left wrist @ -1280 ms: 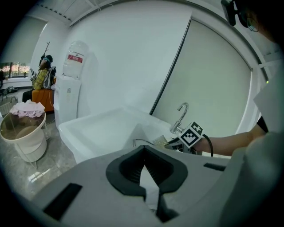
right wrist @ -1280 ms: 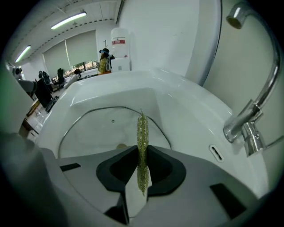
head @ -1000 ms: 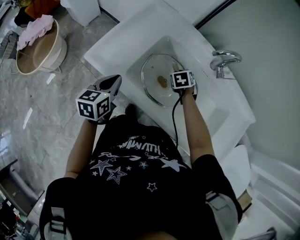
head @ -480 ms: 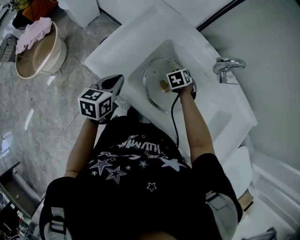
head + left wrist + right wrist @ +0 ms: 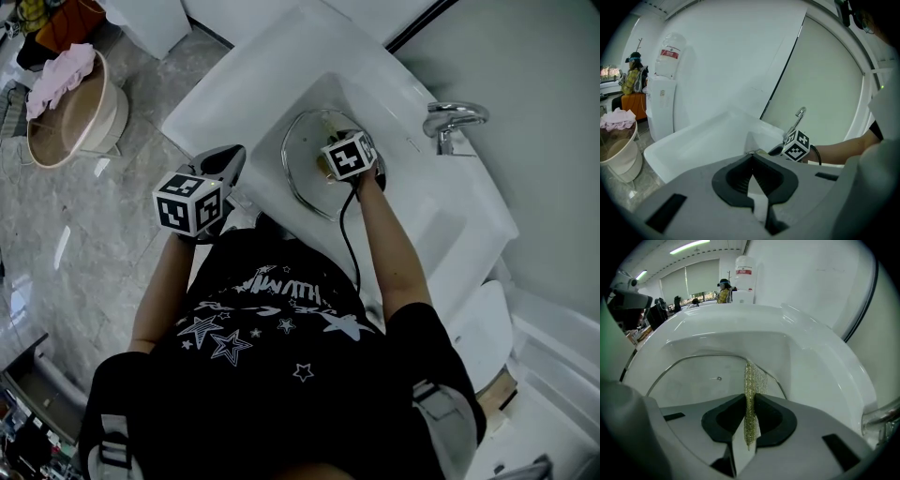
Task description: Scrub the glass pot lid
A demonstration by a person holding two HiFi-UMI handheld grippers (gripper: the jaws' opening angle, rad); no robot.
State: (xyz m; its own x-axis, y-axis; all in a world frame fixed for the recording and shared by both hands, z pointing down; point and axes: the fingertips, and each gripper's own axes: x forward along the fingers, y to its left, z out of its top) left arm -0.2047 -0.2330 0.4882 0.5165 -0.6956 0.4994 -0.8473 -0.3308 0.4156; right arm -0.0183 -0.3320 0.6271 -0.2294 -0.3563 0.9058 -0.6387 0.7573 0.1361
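The glass pot lid (image 5: pixel 307 169) with a metal rim lies in the white sink basin (image 5: pixel 281 122). My right gripper (image 5: pixel 336 141) is over the lid's far right part, its marker cube covering the middle. In the right gripper view the right gripper (image 5: pixel 750 397) is shut on a gold-green scrub cloth (image 5: pixel 753 380), whose free end hangs against the glass lid (image 5: pixel 698 378) near its rim. My left gripper (image 5: pixel 228 157) hovers by the sink's front edge, left of the lid. The left gripper (image 5: pixel 752 158) is shut with nothing in it.
A chrome faucet (image 5: pixel 451 120) stands at the sink's right side. On the floor at the left is a round basket (image 5: pixel 67 117) holding pink cloth. A water dispenser (image 5: pixel 664 89) and a person (image 5: pixel 633 75) are in the background.
My right gripper has slid with the cloth from the lid's right edge toward its middle, now covering the knob. The left gripper has stayed by the sink's front edge.
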